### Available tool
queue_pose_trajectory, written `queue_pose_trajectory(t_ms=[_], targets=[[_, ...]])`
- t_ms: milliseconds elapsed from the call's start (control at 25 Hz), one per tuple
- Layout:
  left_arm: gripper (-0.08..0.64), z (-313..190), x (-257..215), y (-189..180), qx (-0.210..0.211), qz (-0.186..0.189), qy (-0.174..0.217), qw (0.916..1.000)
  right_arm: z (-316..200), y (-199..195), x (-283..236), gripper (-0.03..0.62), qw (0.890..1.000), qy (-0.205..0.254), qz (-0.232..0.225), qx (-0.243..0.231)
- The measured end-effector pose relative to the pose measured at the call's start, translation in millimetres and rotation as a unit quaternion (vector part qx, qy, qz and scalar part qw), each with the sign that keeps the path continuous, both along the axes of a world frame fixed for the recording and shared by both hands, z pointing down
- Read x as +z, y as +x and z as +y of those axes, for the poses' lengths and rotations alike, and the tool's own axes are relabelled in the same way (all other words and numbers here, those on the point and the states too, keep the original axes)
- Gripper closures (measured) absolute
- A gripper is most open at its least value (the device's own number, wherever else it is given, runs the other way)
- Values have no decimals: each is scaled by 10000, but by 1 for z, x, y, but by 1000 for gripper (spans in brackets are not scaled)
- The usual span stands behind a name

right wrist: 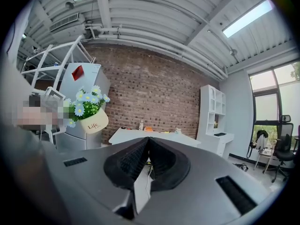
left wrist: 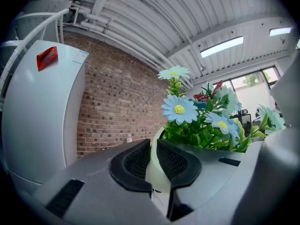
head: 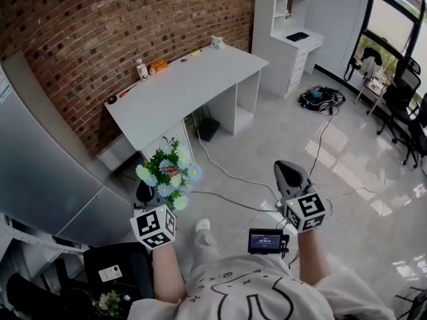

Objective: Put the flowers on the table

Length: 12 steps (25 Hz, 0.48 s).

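A cream pot of blue and white daisies (head: 168,172) hangs in the air in front of the person, a stretch short of the white table (head: 175,93). My left gripper (head: 148,199) is shut on the pot's rim; in the left gripper view the pads pinch the cream rim (left wrist: 154,165) with the flowers (left wrist: 206,118) rising at the right. From the right gripper view the flower pot (right wrist: 89,111) shows at the left. My right gripper (head: 288,176) is shut and holds nothing, out to the right over the floor.
On the table's back edge stand a white bottle (head: 141,69), an orange item (head: 159,65) and small objects. Cables (head: 227,179) run across the tiled floor. A grey fridge (head: 40,172) stands at the left, white shelving (head: 287,25) behind, office chairs (head: 403,102) at right.
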State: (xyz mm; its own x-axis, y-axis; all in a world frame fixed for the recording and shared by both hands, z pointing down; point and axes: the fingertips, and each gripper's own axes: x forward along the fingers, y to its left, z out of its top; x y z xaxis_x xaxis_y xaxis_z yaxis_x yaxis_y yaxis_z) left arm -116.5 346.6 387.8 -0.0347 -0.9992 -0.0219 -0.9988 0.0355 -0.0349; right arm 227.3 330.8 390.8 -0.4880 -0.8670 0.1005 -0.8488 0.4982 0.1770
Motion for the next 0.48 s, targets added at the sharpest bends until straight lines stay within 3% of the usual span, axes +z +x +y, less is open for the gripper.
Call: queue_pose_trajectory(t_ms=[480], targets=[[509, -113, 7, -41, 154, 20, -97, 9998, -99, -42, 7, 575, 9998, -121, 94, 116]])
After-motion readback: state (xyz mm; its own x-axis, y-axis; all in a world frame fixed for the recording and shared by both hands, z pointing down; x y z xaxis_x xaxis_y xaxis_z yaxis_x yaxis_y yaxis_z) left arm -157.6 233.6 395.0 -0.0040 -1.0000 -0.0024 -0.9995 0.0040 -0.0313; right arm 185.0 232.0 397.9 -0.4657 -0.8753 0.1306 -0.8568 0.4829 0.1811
